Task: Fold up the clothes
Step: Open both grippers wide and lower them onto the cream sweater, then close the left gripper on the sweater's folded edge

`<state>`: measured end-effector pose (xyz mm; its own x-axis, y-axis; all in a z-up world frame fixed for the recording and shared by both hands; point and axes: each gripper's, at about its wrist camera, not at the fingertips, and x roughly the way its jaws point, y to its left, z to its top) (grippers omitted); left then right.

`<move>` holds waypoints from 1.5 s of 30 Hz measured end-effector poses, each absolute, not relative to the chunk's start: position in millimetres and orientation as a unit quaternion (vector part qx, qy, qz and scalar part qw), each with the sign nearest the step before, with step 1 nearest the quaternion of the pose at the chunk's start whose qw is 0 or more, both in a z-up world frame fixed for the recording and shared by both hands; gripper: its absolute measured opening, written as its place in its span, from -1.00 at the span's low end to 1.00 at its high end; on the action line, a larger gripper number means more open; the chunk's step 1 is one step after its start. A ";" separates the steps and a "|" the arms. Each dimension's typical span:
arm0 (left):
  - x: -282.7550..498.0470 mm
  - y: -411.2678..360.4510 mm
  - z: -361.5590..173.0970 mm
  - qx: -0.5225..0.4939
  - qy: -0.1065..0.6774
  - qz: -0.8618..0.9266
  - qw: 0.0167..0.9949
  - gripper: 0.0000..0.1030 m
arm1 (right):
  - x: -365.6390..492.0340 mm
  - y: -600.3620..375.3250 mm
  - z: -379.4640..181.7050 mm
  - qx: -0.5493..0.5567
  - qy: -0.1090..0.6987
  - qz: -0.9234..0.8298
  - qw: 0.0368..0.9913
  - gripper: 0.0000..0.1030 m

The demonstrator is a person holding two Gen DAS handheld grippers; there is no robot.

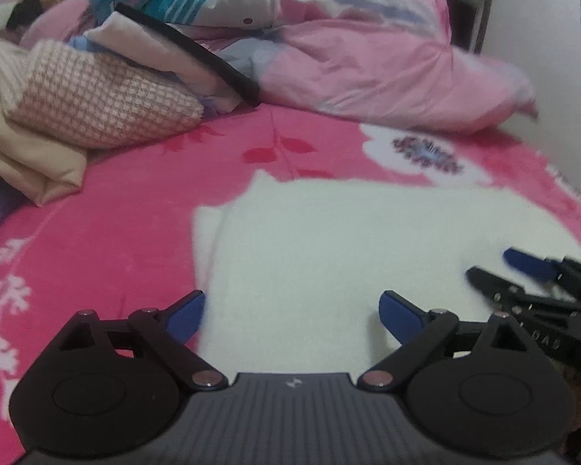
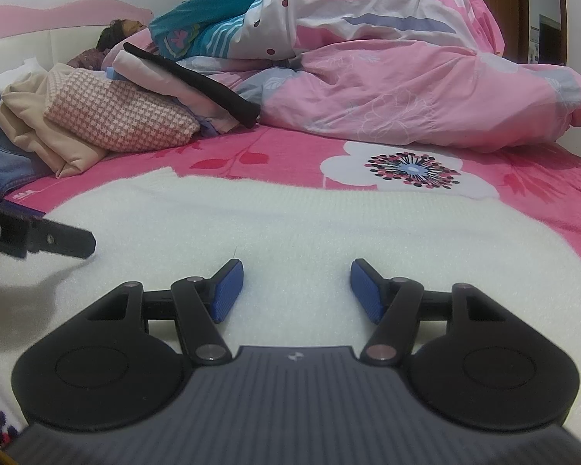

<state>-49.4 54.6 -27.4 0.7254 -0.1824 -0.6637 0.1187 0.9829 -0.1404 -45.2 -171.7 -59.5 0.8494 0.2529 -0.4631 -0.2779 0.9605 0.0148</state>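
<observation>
My left hand-held gripper (image 1: 292,316) was released, its blue-padded fingers (image 1: 184,316) spread wide above the white knitted garment (image 1: 329,240). My right hand-held gripper (image 2: 296,290) was likewise released over that garment, holding nothing. The garment lay flat on the pink floral bed sheet (image 2: 290,155). A pile of folded clothes (image 2: 108,116) sat beyond it on the left, beside a crumpled pink quilt (image 2: 406,89). The lettering on either gripper body was too blurred to read.
</observation>
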 end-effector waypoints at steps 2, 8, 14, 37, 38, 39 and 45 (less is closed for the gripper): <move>-44.1 61.3 -31.1 -0.065 0.357 -0.084 0.928 0.80 | -45.5 -171.7 -59.6 -0.026 0.237 0.138 0.961 0.20; -25.6 89.2 -41.7 -0.154 0.352 -0.106 0.917 0.78 | -45.4 -171.2 -60.1 -0.026 0.236 0.138 0.962 0.20; -24.0 106.4 -48.2 -0.198 0.354 -0.142 0.903 0.78 | -45.9 -172.3 -60.3 -0.023 0.235 0.140 0.962 0.20; -85.3 148.3 -78.2 -0.318 0.387 -0.265 0.824 0.56 | -45.4 -174.6 -60.3 -0.015 0.237 0.144 0.961 0.22; -83.2 147.5 -79.2 -0.320 0.386 -0.266 0.823 0.56 | -45.3 -174.6 -60.3 -0.015 0.237 0.144 0.961 0.22; -79.6 147.5 -80.5 -0.326 0.386 -0.267 0.821 0.56 | -45.3 -174.5 -60.3 -0.015 0.237 0.144 0.961 0.22; -58.1 144.4 -84.8 -0.346 0.385 -0.275 0.810 0.56 | -45.0 -174.0 -60.3 -0.015 0.237 0.143 0.961 0.22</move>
